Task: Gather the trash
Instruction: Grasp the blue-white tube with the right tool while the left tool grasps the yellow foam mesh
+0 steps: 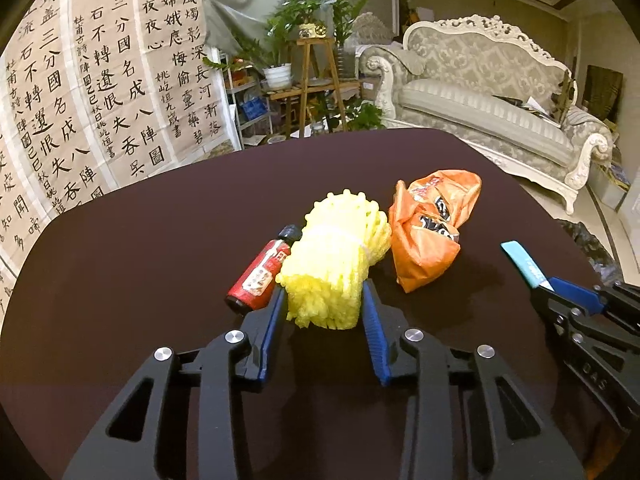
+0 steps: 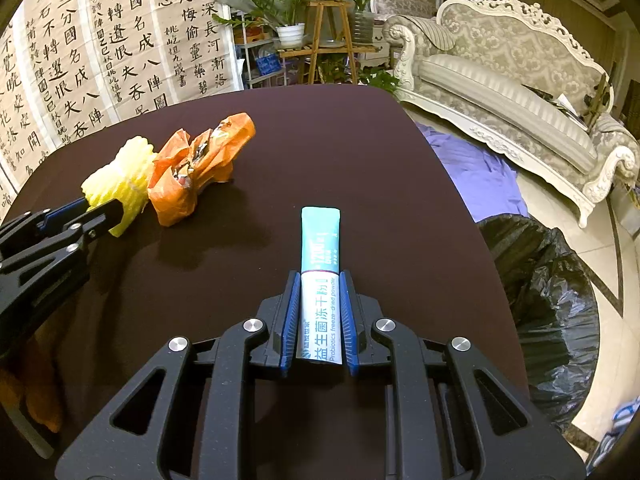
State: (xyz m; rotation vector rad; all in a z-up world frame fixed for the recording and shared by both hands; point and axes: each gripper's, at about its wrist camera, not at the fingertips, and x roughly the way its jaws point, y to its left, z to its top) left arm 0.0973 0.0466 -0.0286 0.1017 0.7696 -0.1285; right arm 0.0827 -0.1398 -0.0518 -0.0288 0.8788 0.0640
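Note:
My left gripper [image 1: 325, 294] is shut on a yellow foam net [image 1: 336, 264] on the dark table [image 1: 160, 260]. A small red bottle [image 1: 262, 270] lies touching the net's left side. A crumpled orange snack bag [image 1: 430, 228] lies just right of the net. My right gripper [image 2: 320, 276] is shut on a teal and white powder sachet [image 2: 320, 272], held above the table. The right gripper also shows in the left wrist view [image 1: 552, 284]. The foam net [image 2: 120, 180], the orange bag [image 2: 196, 168] and the left gripper [image 2: 102, 210] also show in the right wrist view.
A bin lined with a black bag [image 2: 548, 312] stands on the floor past the table's right edge. A purple cloth [image 2: 476, 172] lies on the floor beyond it. A white sofa [image 1: 492, 100], a wooden plant stand [image 1: 316, 80] and calligraphy sheets [image 1: 100, 80] lie beyond the table.

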